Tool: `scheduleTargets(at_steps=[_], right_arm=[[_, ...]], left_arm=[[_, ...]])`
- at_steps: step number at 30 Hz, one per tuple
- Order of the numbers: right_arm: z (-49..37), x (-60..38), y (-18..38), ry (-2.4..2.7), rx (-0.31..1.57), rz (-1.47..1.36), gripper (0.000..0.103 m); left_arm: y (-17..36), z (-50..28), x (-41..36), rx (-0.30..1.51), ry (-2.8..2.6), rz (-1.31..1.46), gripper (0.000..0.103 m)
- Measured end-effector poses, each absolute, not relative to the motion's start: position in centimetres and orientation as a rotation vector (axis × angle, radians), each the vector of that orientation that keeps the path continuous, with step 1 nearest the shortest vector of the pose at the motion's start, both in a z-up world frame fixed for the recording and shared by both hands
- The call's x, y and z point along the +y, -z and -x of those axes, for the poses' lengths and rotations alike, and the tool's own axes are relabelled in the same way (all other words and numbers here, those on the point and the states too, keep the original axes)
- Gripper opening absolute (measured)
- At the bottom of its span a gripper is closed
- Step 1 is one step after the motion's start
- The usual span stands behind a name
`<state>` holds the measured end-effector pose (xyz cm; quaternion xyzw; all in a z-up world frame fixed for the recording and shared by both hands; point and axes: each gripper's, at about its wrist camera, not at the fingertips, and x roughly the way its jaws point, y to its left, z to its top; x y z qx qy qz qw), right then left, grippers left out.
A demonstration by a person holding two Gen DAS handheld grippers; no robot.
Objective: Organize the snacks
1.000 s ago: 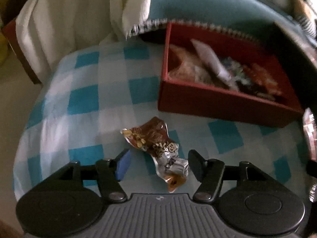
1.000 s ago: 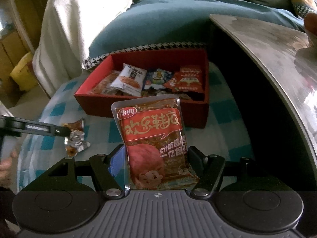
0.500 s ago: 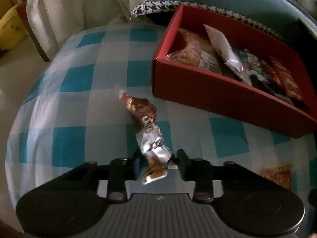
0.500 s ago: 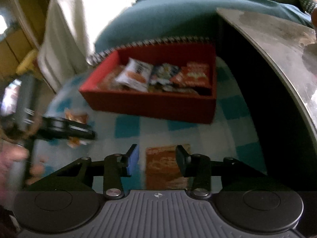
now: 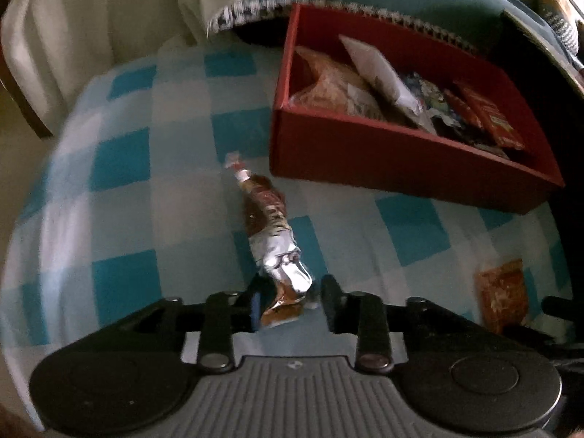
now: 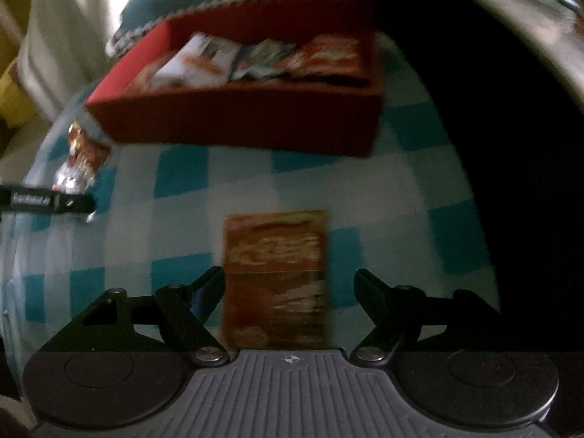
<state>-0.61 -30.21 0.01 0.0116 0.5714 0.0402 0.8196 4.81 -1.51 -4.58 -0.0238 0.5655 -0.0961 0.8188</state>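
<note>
the left gripper (image 5: 290, 301) has its jaws narrow and opening, with the crumpled foil snack wrapper (image 5: 272, 233) between them. the wrapper's lower end sits against the blue-padded left finger (image 5: 256, 301), while a small gap shows at the right finger, so whether the pads press on it cannot be told. the wrapper is long and twisted: brown and gold print on its far half, bare shiny silver in the middle, an orange-brown corner nearest the gripper. it stretches straight ahead from the fingertips over the blue-and-white checked cloth (image 5: 120, 197).

ahead and to the right of the left gripper stands the red box (image 5: 365, 157), with packets lying inside it: a pale orange one, a white one tilted up, a dark printed one and red ones at the far right end.

the right gripper (image 6: 290, 286) is wide, its jaws opening, and nothing is pinched. the flat orange-brown snack packet (image 6: 275, 273) lies on the cloth between and just ahead of its fingers, near the left one and apart from the right. it is rectangular, its print blurred. the red box sits further ahead.
</note>
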Motion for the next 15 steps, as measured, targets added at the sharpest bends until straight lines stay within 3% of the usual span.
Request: scheduleTargets(at_steps=[3, 5, 6, 7, 9, 10, 11, 15], right_arm=[[0.3, -28.8, 1.9, -0.043, 1.255, 0.062, 0.092], [0.6, -27.9, 2.4, -0.056, 1.257, 0.112, 0.093], [0.9, -27.5, 2.4, -0.068, 1.24, 0.123, 0.092], [1.1, -27.4, 2.4, -0.07, 1.234, 0.118, 0.091], [1.4, -27.3, 2.2, -0.085, 1.226, 0.129, 0.083], [1.5, -27.3, 2.0, -0.097, 1.222, 0.135, 0.077], [1.6, -27.3, 1.8, -0.103, 1.22, 0.14, 0.075], [2.0, -27.8, 1.2, -0.148, 1.238, 0.082, 0.073]], left_arm=[[4.7, -5.6, -1.1, 1.192, 0.199, 0.111, 0.054], [4.9, -6.2, -0.8, 1.199, 0.193, 0.185, 0.077], [5.0, -6.5, -0.8, 1.202, 0.196, 0.218, 0.08], [5.1, -6.7, -1.0, 1.195, 0.176, 0.216, 0.078], [4.9, -6.7, -1.5, 1.165, 0.098, 0.172, 0.06], [4.7, -6.7, -1.9, 1.147, 0.068, 0.114, 0.037], [4.7, -6.7, -2.0, 1.14, 0.074, 0.065, 0.03], [4.2, -5.7, -0.8, 1.179, 0.135, 0.094, 0.025]])
